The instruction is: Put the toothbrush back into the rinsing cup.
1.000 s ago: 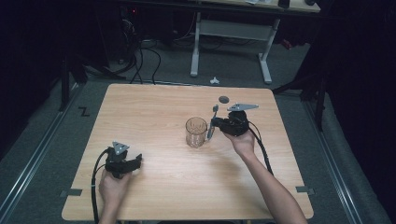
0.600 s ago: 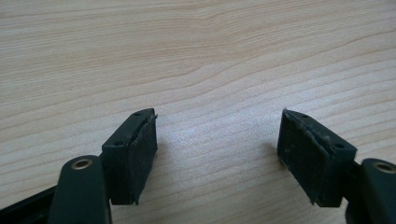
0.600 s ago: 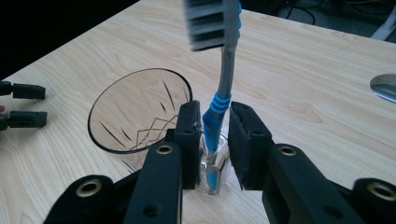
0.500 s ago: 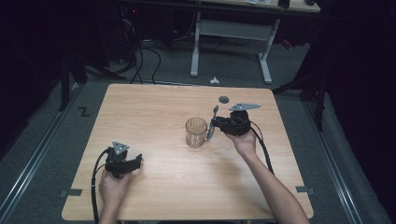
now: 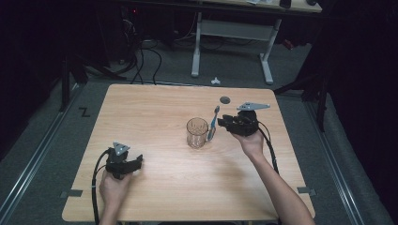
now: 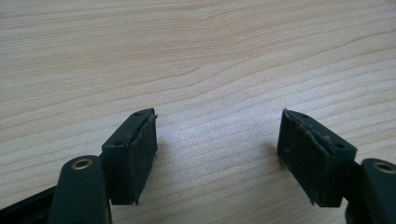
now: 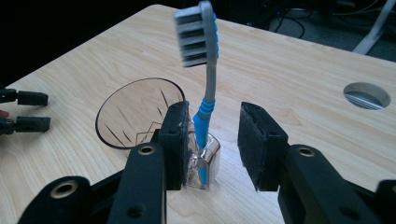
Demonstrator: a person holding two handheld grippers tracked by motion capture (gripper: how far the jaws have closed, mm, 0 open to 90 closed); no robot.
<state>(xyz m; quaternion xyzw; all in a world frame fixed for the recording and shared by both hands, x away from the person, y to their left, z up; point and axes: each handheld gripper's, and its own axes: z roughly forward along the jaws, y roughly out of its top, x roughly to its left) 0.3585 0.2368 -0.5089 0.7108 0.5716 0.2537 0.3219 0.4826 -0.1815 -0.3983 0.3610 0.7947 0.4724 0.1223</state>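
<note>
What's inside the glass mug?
The mug looks empty; its far inside is hidden by the rim. The toothbrush stands outside, through the handle, between the right gripper's just-opened jaws.

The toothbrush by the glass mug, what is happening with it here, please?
A person works at a wooden table with a gripper in each hand. The right gripper has just been opening around a blue and grey toothbrush, which now stands upright through the handle of a glass mug, between the jaws; whether a pad touches it is unclear. The left gripper rests open over bare table, away from both.
</note>
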